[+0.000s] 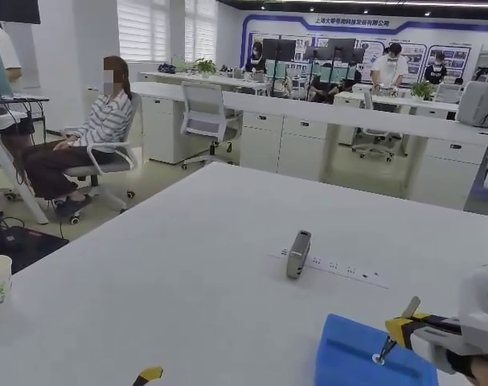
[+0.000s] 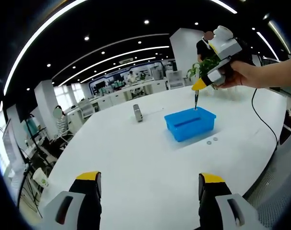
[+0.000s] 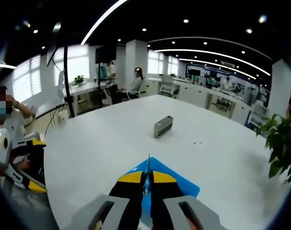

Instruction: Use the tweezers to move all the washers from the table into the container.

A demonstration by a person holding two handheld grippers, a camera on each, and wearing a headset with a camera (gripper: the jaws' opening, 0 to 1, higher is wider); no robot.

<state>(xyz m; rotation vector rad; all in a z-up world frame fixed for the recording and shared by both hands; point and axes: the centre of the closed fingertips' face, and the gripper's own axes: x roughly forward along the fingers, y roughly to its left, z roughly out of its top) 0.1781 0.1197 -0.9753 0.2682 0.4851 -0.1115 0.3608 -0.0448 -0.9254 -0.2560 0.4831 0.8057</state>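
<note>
head view: tweezers (image 1: 385, 348), washer (image 1: 379, 359) at container (image 1: 348, 358)

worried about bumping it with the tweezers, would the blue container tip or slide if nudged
The blue container is low and wide, so it probably won't tip. It looks like light plastic on a smooth white table, so a nudge from the tweezers may well slide it.

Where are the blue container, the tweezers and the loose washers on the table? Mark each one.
blue container (image 2: 192, 132): left gripper view, on its front wall.
tweezers (image 2: 196, 99): left gripper view, on the thin shaft above the container.
washers (image 2: 209, 142): left gripper view, on the lower of two beside the container.
</note>
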